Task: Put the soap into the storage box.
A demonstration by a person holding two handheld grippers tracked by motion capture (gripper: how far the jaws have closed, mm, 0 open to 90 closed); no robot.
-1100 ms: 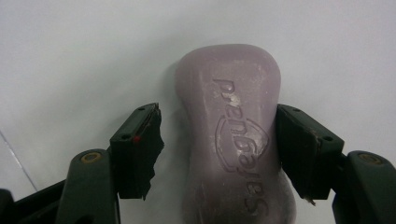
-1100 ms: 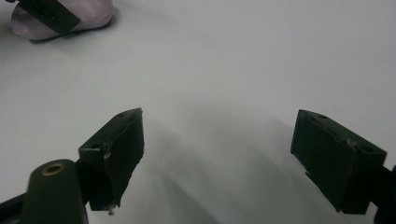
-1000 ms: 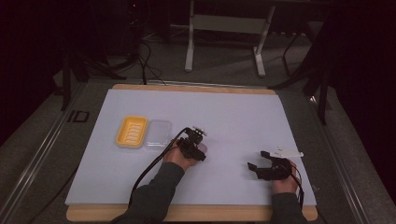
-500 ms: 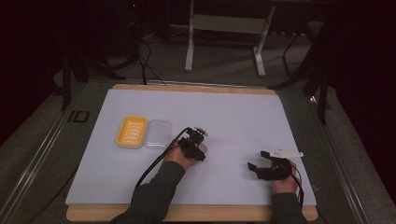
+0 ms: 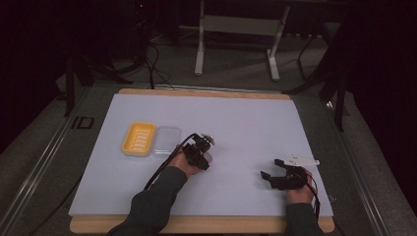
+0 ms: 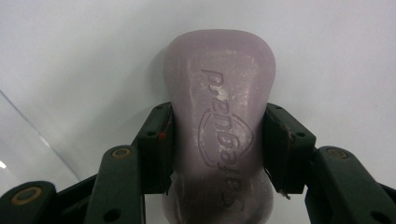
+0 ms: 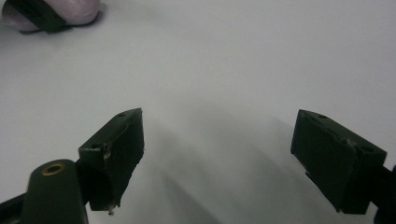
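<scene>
The left hand-held gripper (image 6: 219,154) clamps a pale lilac soap bar (image 6: 219,116) across its waist, low over the bench (image 5: 246,118) near its middle. Keeping it level and squeezing lightly should stop it slipping. To its left, the yellow soap dish (image 5: 138,138) looks empty, its clear lid (image 5: 166,140) alongside. The right hand-held gripper (image 7: 219,154) rests spread, holding nothing.

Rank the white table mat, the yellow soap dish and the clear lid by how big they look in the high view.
1. white table mat, by far the largest.
2. yellow soap dish.
3. clear lid, looks close in size; too faint to rank surely.
</scene>
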